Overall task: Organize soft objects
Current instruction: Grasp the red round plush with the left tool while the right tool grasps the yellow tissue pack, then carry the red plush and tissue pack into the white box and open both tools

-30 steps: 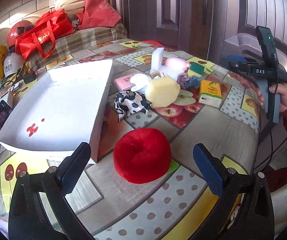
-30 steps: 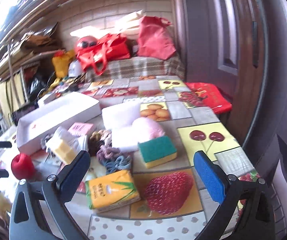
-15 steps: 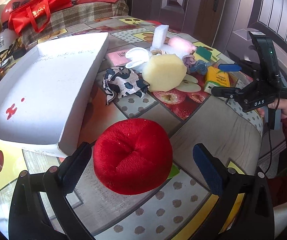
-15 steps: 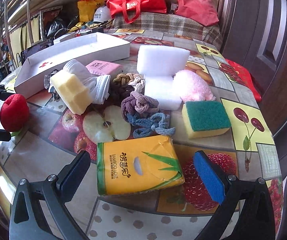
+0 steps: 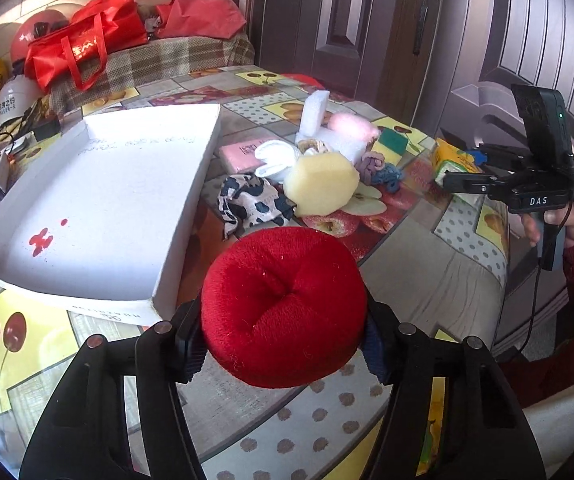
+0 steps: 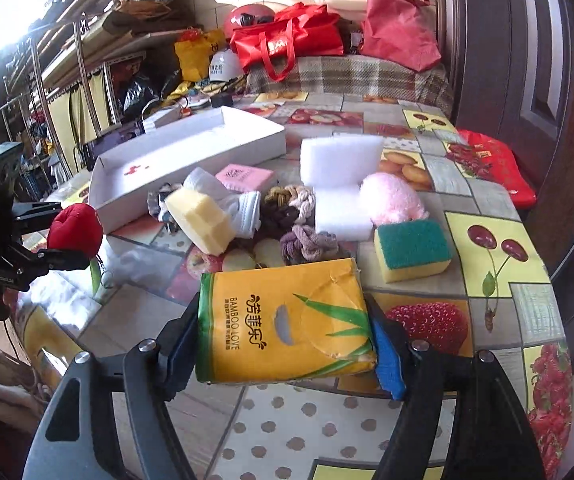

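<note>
Left wrist: left gripper [image 5: 283, 330] jaws pinch red plush apple [image 5: 283, 306] beside white box [image 5: 99, 196]; right gripper [image 6: 287, 350] clamps tissue pack [image 6: 285, 326]. Risk: compressible plush squirts free.

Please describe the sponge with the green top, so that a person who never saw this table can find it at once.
Start from the white tray on the fruit-print table, then go to the soft pile beside it. At the pile's far end from the tray, just past the pink fluffy ball, lies the green-topped sponge. Unlike the plain yellow sponge nearby, it has a dark green scouring layer on its yellow base.
</note>
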`<state>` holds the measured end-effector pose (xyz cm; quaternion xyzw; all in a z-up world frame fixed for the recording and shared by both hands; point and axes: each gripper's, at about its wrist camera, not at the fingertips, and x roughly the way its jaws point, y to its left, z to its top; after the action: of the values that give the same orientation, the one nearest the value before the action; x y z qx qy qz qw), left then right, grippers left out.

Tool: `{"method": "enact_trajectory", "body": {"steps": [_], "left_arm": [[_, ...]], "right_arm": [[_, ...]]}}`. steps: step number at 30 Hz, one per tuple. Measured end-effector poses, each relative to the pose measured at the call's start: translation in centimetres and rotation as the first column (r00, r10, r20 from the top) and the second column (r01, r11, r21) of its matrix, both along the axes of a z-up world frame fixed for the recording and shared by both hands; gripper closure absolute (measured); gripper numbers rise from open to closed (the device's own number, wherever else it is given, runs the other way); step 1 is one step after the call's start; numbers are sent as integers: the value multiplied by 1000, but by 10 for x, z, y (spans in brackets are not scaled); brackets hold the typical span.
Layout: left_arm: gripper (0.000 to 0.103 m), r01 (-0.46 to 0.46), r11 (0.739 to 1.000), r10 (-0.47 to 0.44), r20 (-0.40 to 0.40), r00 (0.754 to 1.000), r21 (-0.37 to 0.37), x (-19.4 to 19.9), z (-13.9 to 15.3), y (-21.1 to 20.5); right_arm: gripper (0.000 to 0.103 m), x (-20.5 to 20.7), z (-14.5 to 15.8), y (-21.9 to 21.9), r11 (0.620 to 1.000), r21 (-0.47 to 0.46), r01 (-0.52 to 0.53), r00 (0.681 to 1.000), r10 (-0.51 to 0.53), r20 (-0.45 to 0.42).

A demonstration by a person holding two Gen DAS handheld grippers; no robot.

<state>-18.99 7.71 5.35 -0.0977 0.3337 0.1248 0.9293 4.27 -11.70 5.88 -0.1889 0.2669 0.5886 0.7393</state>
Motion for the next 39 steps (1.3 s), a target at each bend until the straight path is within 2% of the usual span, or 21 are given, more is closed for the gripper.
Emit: {"method": "enact_trajectory", "body": {"steps": [2, 4, 6, 8, 10, 12, 14, 17, 23, 26, 33, 36, 39], "left_arm": [[40, -49, 997, 42, 115, 993, 57, -14, 18, 5], [40, -157, 980, 128, 222, 967, 120, -26, 32, 12], [40, -279, 943, 210, 326, 922, 183, -39, 39, 18], [40, -387, 893, 280, 386, 879, 231, -47, 38, 27], [40, -452, 861, 335, 410, 848, 233, -54, 32, 38], [40, -493, 842, 376, 416, 828, 220, -59, 23, 48], [40, -511, 840, 411, 403, 818, 182, -62, 21, 59], [40, -546, 821, 439, 425, 791, 168, -69, 21, 65], [40, -567, 807, 465, 412, 784, 167, -65, 19, 71], [40, -577, 799, 477, 407, 779, 169, -58, 16, 80], [40, -562, 809, 490, 328, 808, 175, -27, 4, 109], [40, -577, 791, 495, 341, 800, 205, -25, 5, 119], [40, -587, 790, 511, 339, 790, 177, -25, 3, 134]], "right_arm": [[29, -2, 22, -9, 994, 101, 30, 999, -33, 27], [29, -2, 38, -14, 974, 217, 59, 997, -70, 43], [29, -2, 45, -16, 944, 307, 123, 986, -151, 72], [29, -1, 45, -16, 907, 390, 161, 975, -207, 80], [29, 1, 40, -15, 871, 450, 196, 961, -261, 88], [29, 5, 33, -8, 858, 462, 227, 949, -301, 92], [29, 10, 26, -5, 848, 466, 252, 947, -315, 61], [29, 12, 17, 4, 847, 460, 267, 950, -312, 25], [29, -1, 15, 21, 853, 469, 229, 964, -265, 13], [29, -12, 14, 37, 870, 457, 185, 976, -218, 20], [29, -44, 12, 80, 893, 443, 77, 995, -100, 28], [29, -58, 10, 101, 906, 422, 35, 999, -45, 14], [29, -70, 6, 125, 915, 402, 2, 1000, -3, 1]]}}
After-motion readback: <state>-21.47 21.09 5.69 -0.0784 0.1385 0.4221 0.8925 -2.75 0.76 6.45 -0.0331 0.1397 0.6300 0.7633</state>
